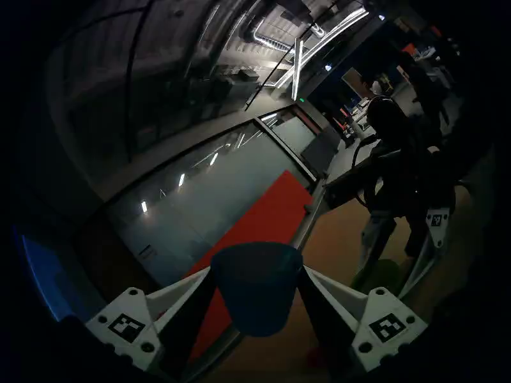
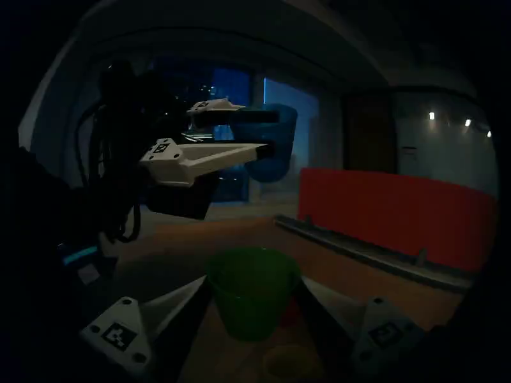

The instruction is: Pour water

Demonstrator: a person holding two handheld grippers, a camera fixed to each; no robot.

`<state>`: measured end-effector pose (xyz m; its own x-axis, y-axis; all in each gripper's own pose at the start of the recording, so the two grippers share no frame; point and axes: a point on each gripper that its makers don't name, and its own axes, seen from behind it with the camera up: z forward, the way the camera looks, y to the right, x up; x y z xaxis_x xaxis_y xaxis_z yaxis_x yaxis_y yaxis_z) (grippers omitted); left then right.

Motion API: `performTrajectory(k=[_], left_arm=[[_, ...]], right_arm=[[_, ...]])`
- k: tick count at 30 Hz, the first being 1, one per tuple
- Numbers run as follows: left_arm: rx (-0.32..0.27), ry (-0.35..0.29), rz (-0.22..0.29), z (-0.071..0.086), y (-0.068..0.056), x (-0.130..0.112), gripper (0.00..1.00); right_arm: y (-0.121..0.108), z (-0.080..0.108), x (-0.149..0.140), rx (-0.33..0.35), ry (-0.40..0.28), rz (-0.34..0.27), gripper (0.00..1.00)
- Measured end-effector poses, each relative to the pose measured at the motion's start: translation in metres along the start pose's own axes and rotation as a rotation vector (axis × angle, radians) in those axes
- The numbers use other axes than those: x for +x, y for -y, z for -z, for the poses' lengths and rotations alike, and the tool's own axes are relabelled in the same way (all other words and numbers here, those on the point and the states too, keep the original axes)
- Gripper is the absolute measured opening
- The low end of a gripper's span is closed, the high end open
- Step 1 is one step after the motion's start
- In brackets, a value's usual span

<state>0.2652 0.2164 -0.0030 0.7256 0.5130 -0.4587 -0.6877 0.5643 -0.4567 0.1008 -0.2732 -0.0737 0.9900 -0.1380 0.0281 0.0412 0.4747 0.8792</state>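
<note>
In the left gripper view my left gripper point(image 1: 257, 281) is shut on a blue plastic cup point(image 1: 255, 306), held up in the air. The right gripper view shows that left gripper point(image 2: 271, 133) from the side, with the blue cup point(image 2: 265, 147) roughly upright and higher than the green one. My right gripper point(image 2: 253, 287) is shut on a green plastic cup point(image 2: 252, 300) just above the wooden table point(image 2: 358, 268). Farther off in the left gripper view, the right gripper point(image 1: 389, 268) holds the green cup point(image 1: 381, 279). The light is dim and I cannot tell whether either cup holds water.
A red panel point(image 2: 396, 204) runs along the table's far side, with glass walls point(image 1: 191, 191) behind it. A small orange round thing point(image 2: 287, 360) and a red thing point(image 2: 291, 313) lie on the table under the green cup. A dark-clothed person point(image 1: 396, 147) holds the grippers.
</note>
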Motion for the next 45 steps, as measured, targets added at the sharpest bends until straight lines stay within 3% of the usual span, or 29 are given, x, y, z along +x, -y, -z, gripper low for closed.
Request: performTrajectory(k=[26, 45], left_arm=[[0.027, 0.008, -0.253, -0.014, 0.001, 0.014, 0.85], [0.037, 0.003, -0.404, -0.015, -0.004, 0.032, 0.85]], right_arm=[[0.001, -0.002, 0.001, 0.008, -0.001, -0.002, 0.99], [-0.002, 0.002, 0.005, 0.0, -0.01, 0.002, 0.99]])
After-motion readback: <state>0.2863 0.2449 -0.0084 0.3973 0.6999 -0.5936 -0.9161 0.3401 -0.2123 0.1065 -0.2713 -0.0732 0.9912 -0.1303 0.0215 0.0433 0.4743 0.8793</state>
